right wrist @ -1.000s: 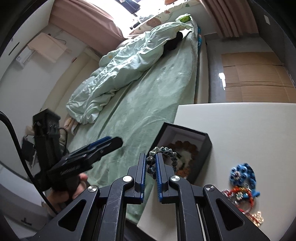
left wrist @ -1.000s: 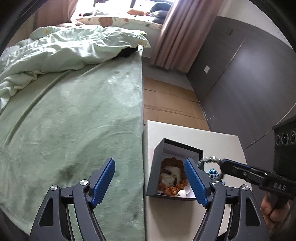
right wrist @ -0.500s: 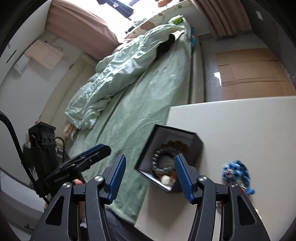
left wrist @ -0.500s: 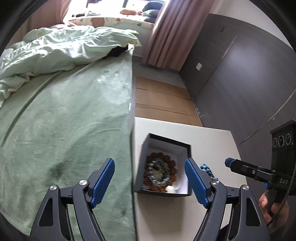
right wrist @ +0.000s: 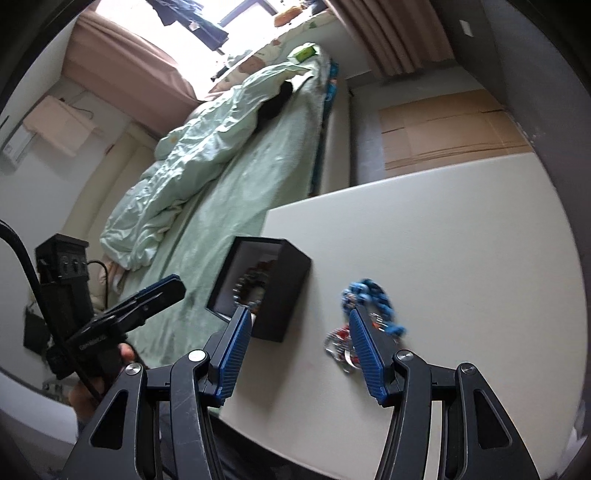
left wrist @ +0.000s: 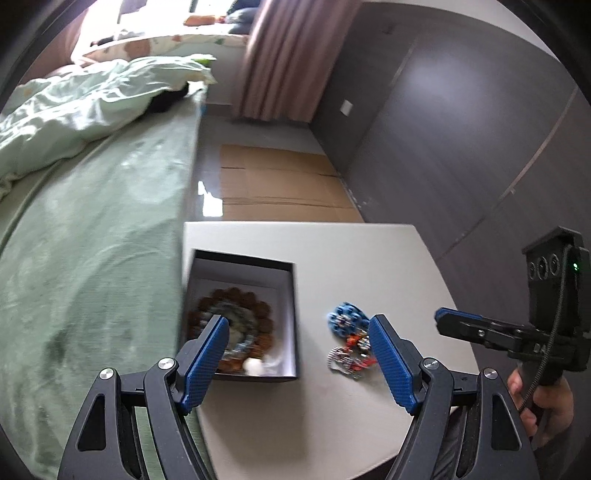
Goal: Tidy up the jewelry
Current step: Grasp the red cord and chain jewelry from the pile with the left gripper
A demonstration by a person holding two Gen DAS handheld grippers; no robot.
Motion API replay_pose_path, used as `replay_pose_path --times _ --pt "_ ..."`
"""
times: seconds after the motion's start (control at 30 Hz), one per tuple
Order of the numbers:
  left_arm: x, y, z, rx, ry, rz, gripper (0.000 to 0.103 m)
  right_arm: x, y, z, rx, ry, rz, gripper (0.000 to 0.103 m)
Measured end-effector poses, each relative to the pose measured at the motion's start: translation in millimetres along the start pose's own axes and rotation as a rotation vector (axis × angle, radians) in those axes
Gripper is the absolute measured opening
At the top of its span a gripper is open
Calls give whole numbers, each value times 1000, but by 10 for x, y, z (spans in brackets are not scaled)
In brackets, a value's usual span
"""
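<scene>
Bracelets: two in box (left wrist: 291,295), one blue bracelet (left wrist: 345,318) outside.

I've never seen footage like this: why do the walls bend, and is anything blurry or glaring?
Left wrist view: fisheye lens curves the room's edges; the black box and its beads are motion-smeared; a bright glare patch sits on the floor. Right wrist view: the window is blown out white; the blue bracelet is blurred.
</scene>
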State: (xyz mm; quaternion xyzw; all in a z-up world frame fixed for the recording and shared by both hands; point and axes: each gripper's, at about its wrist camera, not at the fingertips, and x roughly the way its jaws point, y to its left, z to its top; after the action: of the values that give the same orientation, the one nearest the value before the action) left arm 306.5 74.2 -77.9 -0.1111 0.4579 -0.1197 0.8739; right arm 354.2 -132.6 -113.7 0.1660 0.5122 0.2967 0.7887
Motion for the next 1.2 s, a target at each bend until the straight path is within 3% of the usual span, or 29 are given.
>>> replay_pose_path --times 0.37,0.7,1.2 --pt "201 -401 -125 93 33 -32 78 -143 -373 -250 79 -2 -14 56" --pt "660 -567 -93 127 190 -21 36 -290 -668 -495 135 -17 -33 56" --pt "1256 -753 -137 224 342 60 25 -435 -1011 -749 198 -30 -51 56"
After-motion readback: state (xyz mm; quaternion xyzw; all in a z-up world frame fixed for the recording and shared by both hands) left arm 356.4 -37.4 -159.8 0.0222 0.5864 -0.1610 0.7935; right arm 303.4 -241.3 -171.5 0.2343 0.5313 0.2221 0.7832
